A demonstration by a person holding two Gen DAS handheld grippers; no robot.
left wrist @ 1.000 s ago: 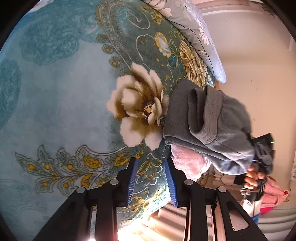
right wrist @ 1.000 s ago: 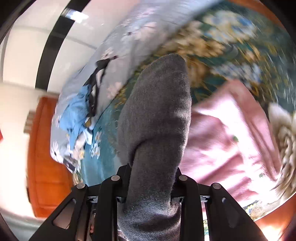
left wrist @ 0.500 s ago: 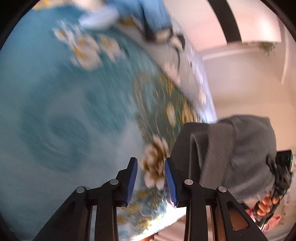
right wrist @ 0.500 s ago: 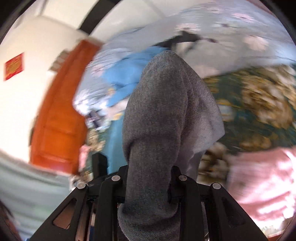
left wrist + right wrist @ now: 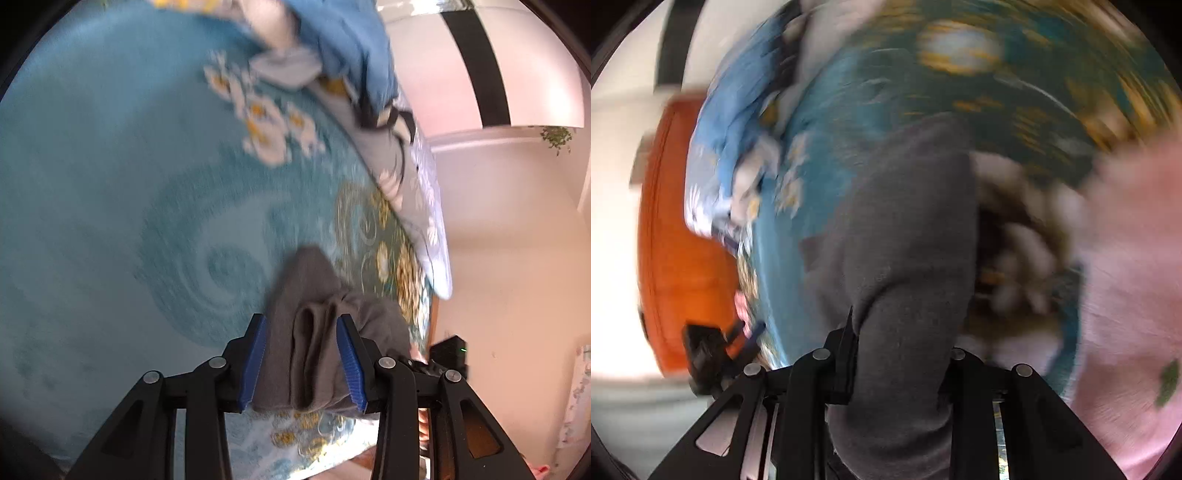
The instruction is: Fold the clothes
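A grey garment [image 5: 317, 332] hangs bunched over the teal floral bedspread [image 5: 110, 221]. In the left wrist view its folds sit between the blue pads of my left gripper [image 5: 301, 360]; the jaws stand apart around the cloth and do not pinch it. My right gripper [image 5: 901, 350] is shut on the same grey garment [image 5: 905, 240], which drapes forward over its fingers and hides them. The right wrist view is blurred. A pink garment [image 5: 1126, 277] lies on the bedspread at the right.
A blue garment [image 5: 351, 48] and a grey floral pillow [image 5: 421, 192] lie at the far edge of the bed. An orange door [image 5: 676, 240] shows at the left of the right wrist view. The pink wall [image 5: 498, 258] is beyond the bed edge.
The grey garment has been carried leftward across the bed, off the pink garment. It now sits between my left gripper's pads, which had only bedspread between them before.
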